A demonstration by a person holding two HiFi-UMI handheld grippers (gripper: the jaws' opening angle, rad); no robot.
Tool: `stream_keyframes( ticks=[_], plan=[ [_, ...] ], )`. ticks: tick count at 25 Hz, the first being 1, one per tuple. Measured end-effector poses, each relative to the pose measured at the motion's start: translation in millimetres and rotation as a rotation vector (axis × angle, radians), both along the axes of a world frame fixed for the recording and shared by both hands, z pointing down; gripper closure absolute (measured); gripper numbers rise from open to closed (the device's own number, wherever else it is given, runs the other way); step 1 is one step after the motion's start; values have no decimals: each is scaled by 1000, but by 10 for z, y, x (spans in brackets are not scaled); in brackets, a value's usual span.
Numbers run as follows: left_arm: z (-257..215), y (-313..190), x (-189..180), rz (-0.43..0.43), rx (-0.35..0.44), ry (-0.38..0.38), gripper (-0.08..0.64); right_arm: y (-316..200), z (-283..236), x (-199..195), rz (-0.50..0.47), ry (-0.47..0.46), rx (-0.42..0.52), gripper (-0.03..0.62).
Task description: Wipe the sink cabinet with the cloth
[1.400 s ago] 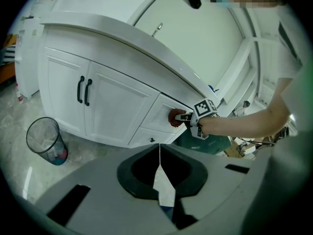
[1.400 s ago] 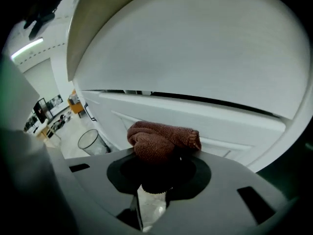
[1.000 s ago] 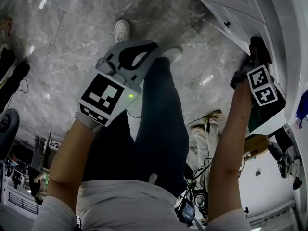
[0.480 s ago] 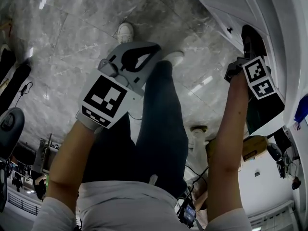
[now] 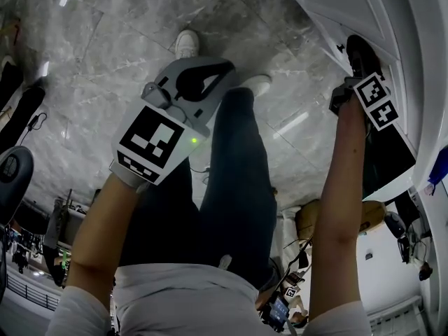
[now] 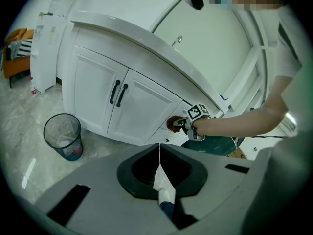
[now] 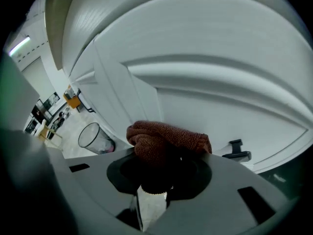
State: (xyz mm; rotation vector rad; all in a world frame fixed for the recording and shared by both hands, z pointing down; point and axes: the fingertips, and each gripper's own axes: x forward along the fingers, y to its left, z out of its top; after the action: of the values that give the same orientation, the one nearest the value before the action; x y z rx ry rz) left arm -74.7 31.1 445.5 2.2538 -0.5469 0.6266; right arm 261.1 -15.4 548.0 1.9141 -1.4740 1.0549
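Cloth [image 7: 166, 138], rust-red and bunched, clamped tight in the right tongs [image 7: 159, 173] hard by the lens. Pressed against the white sink cabinet [image 7: 220, 102], just beside a black drawer handle [image 7: 235, 149]. Shown only in the right gripper view: the knit of the fabric and the grip on it.

Left tongs [image 6: 160, 168] drawn together to a thin slit, nothing between them, well apart from the cabinet. Beyond them, and seen only from that side: the right gripper's marker cube [image 6: 197, 112] at a low drawer front, two doors with black handles [image 6: 118, 92] further left, then a mesh wastebasket [image 6: 62, 136] on the floor.

Looked down from the head over both forearms: left tongs above dark trouser legs [image 5: 234, 173], right tongs up at the cabinet's edge, the cloth there only a dark lump. Farthest down, grey marble floor [image 5: 126, 47] and a white shoe [image 5: 186, 43].
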Motion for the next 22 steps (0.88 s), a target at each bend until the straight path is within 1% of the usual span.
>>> stream_keyframes(
  ticks=[4,10,14,17,22],
  plan=[
    [16,47,-16,-1,3,2,548,-54,112,-176,-85,-28,-18,486],
    [-37,103,2,-5,16,0,548,-172,1,-586,-172,-95,37,485],
    [-93,108,8,-5,35,2,548,-197,-239,-938,-256,-124,79,486],
    [-204,85,32,5,61,5,548,-153,-464,-1176,-301,-150,102,485],
    [-465,91,151,68,119,6,548,19,-957,-1474,-348,-199,129,486]
  ],
)
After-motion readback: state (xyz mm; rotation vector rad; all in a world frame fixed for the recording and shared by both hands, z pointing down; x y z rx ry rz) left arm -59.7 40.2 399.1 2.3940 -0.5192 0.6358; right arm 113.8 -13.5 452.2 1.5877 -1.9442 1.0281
